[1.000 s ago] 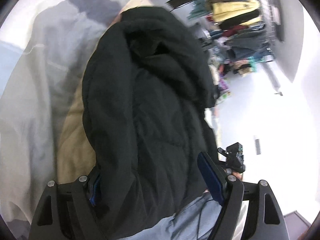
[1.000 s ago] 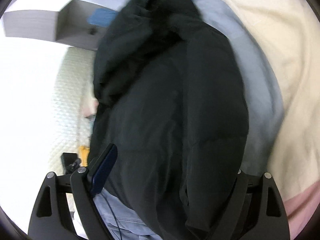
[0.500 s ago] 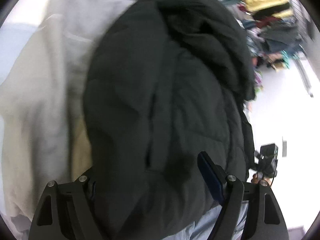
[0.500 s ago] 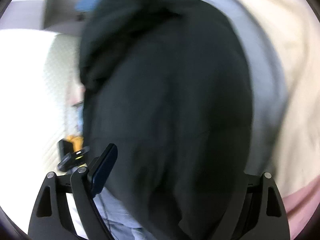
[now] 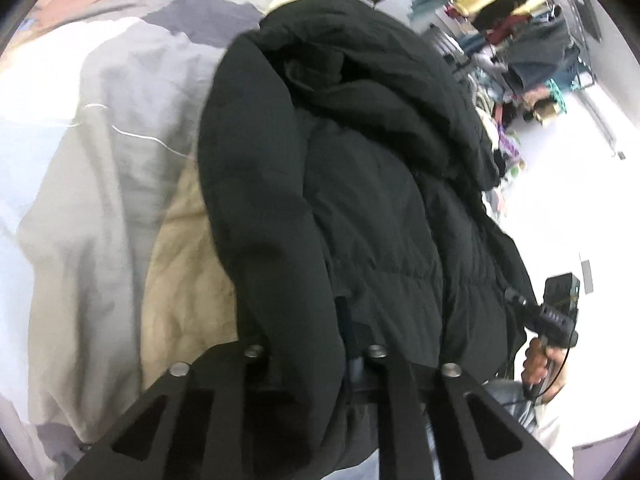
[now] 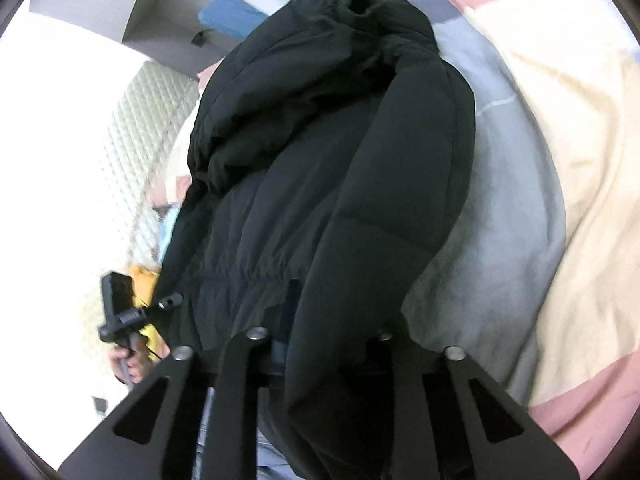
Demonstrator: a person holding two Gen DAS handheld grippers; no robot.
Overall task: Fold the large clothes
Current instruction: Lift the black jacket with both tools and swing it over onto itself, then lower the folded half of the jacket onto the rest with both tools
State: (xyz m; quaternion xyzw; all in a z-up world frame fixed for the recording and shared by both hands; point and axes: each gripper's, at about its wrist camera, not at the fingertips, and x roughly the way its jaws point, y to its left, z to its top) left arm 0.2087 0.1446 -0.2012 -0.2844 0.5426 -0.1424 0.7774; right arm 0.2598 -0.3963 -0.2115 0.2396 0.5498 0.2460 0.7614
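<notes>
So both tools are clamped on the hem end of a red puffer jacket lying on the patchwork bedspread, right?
Not red: the puffer jacket is black, as both wrist views show. The rest holds: the left tool and right tool are clamped on its hem end, on the patchwork bedspread.

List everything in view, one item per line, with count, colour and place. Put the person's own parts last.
puffer jacket: one, black, lying on the bedding, near edge pinched by both grippers
bedding: one patchwork cover, grey, cream and pink, under the jacket
clothes rack: one, crowded with yellow, dark and red garments, far right of left wrist view
shelf unit: one, white, upper left of right wrist view
left gripper: one, black, jaws just closed on the jacket edge
right gripper: one, black, jaws just closed on the jacket edge
hand: holding the right gripper's handle
</notes>
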